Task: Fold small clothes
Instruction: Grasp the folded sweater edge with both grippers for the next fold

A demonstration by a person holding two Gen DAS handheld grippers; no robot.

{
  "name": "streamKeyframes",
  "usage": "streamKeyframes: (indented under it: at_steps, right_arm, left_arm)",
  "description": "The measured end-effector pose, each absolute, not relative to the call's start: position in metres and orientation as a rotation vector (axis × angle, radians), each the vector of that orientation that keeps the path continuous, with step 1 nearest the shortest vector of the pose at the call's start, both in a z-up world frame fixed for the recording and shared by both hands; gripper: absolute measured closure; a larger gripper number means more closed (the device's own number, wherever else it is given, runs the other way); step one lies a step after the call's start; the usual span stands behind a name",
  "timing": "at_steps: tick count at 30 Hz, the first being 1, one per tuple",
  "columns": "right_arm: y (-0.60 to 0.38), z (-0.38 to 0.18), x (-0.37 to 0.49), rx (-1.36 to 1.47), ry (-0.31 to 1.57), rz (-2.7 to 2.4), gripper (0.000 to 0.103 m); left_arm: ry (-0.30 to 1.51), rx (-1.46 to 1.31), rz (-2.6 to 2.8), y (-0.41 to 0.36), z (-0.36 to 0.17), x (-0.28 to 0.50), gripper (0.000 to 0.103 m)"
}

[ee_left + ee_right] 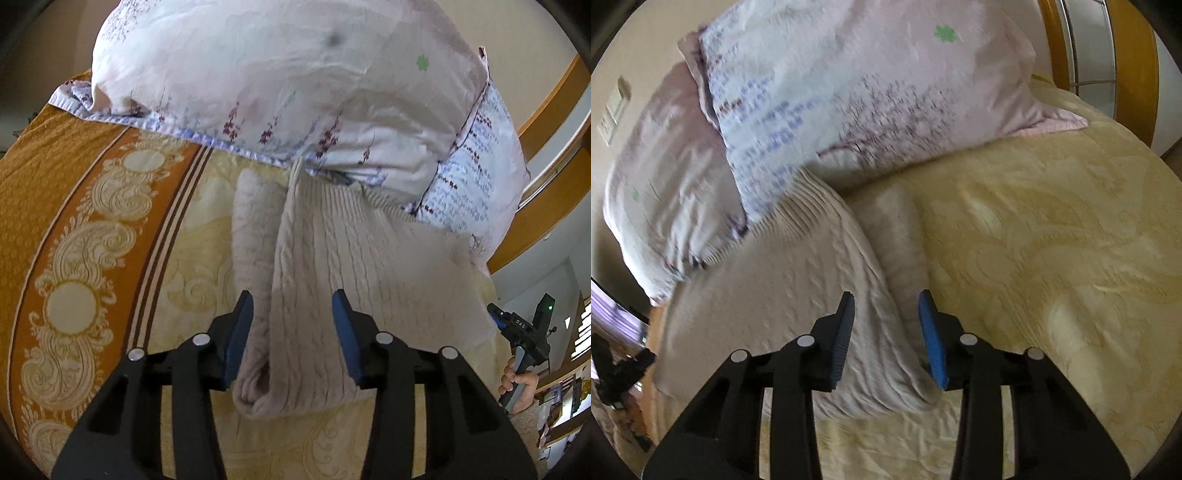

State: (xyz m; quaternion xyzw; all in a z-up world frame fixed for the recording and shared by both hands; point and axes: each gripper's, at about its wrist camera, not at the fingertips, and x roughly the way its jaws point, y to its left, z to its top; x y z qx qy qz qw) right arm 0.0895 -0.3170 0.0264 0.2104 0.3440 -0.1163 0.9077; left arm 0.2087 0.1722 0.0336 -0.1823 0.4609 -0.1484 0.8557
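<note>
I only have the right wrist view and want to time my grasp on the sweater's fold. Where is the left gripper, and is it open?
Observer: The left gripper is open. Its fingers sit on either side of the doubled edge of the beige sweater and are not pinching it.
Operator: What lies on its outer side?
Observer: The bedspread runs into a broad orange border with cream scrolls. No other clothes show there.
Operator: Can you see my gripper from that side?
Observer: Yes. The right gripper, held in a hand, shows at the far right of the left wrist view, beyond the sweater's edge rather than on it.
</note>
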Motion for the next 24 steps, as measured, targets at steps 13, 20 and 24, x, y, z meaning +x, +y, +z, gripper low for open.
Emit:
streamKeyframes:
  at_steps: [13, 20, 24]
  right_arm:
    - [-0.294, 0.026, 0.072, 0.294, 0.691, -0.244, 0.095]
    - [-0.284, 0.037, 0.051, 0.305, 0.653, -0.248, 0.095]
    - [-0.282, 0.031, 0.043, 0.317, 0.678, -0.277, 0.095]
  left_arm:
    - [1.003, -0.345, -0.291, 0.163, 0.018, 0.203, 0.095]
    - [0.981, -0.342, -0.326, 0.169, 0.027, 0.195, 0.096]
    - [0.973, -0.333, -0.348, 0.173, 0.029, 0.189, 0.096]
